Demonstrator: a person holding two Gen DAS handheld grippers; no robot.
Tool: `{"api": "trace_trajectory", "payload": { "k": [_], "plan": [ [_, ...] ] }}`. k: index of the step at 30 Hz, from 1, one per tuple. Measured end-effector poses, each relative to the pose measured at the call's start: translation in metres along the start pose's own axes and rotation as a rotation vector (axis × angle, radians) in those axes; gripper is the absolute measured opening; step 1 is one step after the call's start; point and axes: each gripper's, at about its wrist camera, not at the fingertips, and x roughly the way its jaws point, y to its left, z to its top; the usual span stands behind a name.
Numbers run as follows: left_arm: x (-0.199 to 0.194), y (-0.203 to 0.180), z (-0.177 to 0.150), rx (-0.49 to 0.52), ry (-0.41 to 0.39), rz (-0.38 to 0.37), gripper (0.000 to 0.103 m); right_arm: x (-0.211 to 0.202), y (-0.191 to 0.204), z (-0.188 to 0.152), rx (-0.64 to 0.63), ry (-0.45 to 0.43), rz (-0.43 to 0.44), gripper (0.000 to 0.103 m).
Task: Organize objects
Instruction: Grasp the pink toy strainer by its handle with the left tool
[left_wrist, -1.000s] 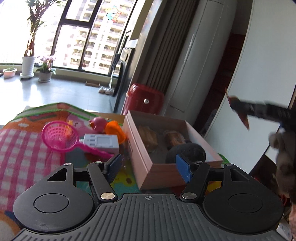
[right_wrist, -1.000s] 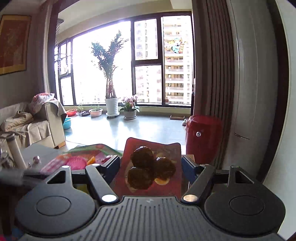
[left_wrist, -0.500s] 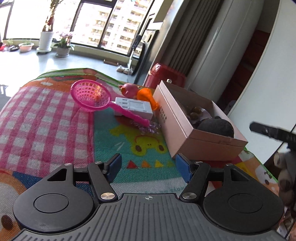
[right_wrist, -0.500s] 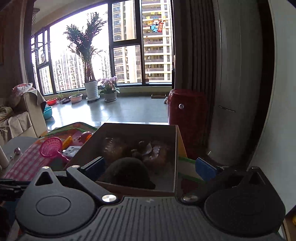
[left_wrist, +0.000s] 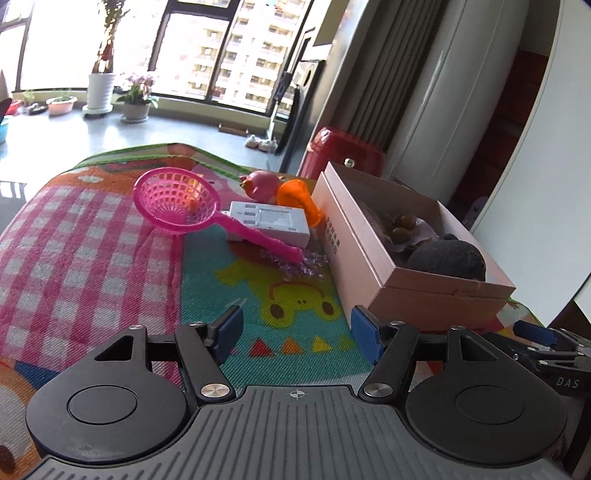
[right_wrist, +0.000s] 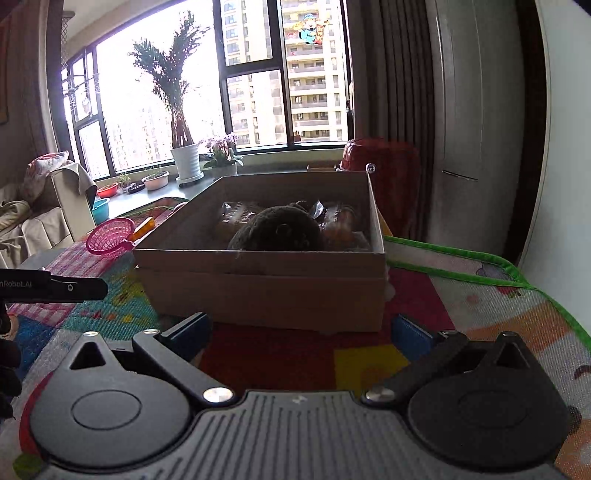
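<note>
An open cardboard box (left_wrist: 373, 258) stands on the colourful mat, also in the right wrist view (right_wrist: 266, 288). It holds a dark round plush (left_wrist: 445, 258) (right_wrist: 277, 230) and several wrapped items. Left of it lie a pink toy strainer (left_wrist: 177, 203) (right_wrist: 109, 236), a white-grey device (left_wrist: 273, 219), a pink toy (left_wrist: 264, 182), an orange toy (left_wrist: 295, 195) and a clear purple scrap (left_wrist: 295, 264). My left gripper (left_wrist: 295, 330) is open and empty over the mat, short of the box. My right gripper (right_wrist: 301, 330) is wide open and empty, just before the box's near wall.
The play mat (left_wrist: 92, 258) covers the table; its green edge (right_wrist: 517, 273) runs at the right. A red bin (left_wrist: 343, 151) stands behind the box on the floor. A white wall and curtain are at the right. Potted plants (right_wrist: 184, 162) stand by the window.
My right gripper let go of the red pack of round items, opened wide, and lowered in front of the box. My left gripper pulled back from the box to over the mat.
</note>
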Motion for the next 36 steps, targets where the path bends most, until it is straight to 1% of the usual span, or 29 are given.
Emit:
{"api": "trace_trajectory", "payload": {
  "k": [4, 8, 10, 12, 13, 14, 16, 18, 20, 22, 24, 25, 26, 27, 31, 34, 36],
  "plan": [
    [0.003, 0.004, 0.001, -0.067, -0.026, 0.036, 0.07, -0.005, 0.001, -0.005, 0.005, -0.031, -0.006, 0.103],
    [0.01, 0.016, 0.02, -0.189, -0.102, 0.095, 0.07, -0.007, 0.01, -0.007, -0.039, -0.04, -0.011, 0.103],
    [0.022, 0.024, 0.032, -0.271, -0.108, 0.109, 0.069, -0.01, 0.013, -0.008, -0.055, -0.049, -0.018, 0.103],
    [0.039, 0.034, 0.043, -0.351, -0.094, 0.094, 0.069, -0.012, 0.013, -0.008, -0.055, -0.061, -0.024, 0.103],
    [0.047, 0.037, 0.047, -0.371, -0.087, 0.095, 0.069, -0.013, 0.013, -0.008, -0.054, -0.064, -0.026, 0.103],
    [0.055, 0.039, 0.052, -0.381, -0.088, 0.111, 0.069, -0.013, 0.013, -0.008, -0.05, -0.066, -0.03, 0.103],
    [0.067, 0.039, 0.061, -0.352, -0.111, 0.169, 0.069, -0.014, 0.012, -0.008, -0.042, -0.067, -0.034, 0.103],
    [0.077, 0.038, 0.069, -0.292, -0.128, 0.215, 0.069, -0.014, 0.012, -0.008, -0.037, -0.067, -0.034, 0.103],
    [0.084, 0.039, 0.074, -0.245, -0.128, 0.245, 0.068, -0.013, 0.011, -0.007, -0.036, -0.063, -0.032, 0.103],
    [0.087, 0.043, 0.075, -0.221, -0.132, 0.259, 0.059, -0.012, 0.012, -0.007, -0.035, -0.058, -0.031, 0.103],
    [0.085, 0.051, 0.074, -0.216, -0.129, 0.274, 0.033, -0.012, 0.011, -0.006, -0.032, -0.055, -0.03, 0.103],
    [0.083, 0.056, 0.072, -0.226, -0.119, 0.276, 0.028, -0.012, 0.011, -0.006, -0.031, -0.054, -0.03, 0.103],
    [0.08, 0.061, 0.071, -0.239, -0.102, 0.271, 0.018, -0.01, 0.011, -0.006, -0.03, -0.053, -0.03, 0.103],
    [0.076, 0.066, 0.067, -0.246, -0.086, 0.26, 0.015, -0.01, 0.011, -0.006, -0.029, -0.053, -0.03, 0.103],
    [0.05, 0.063, 0.05, -0.18, -0.055, 0.217, 0.012, -0.008, 0.011, -0.006, -0.031, -0.049, -0.031, 0.103],
    [0.018, 0.058, 0.03, -0.156, -0.017, 0.175, 0.012, -0.007, 0.011, -0.006, -0.031, -0.049, -0.032, 0.103],
    [-0.006, 0.053, 0.014, -0.127, -0.005, 0.165, 0.012, -0.006, 0.011, -0.006, -0.034, -0.045, -0.031, 0.103]
  ]
}}
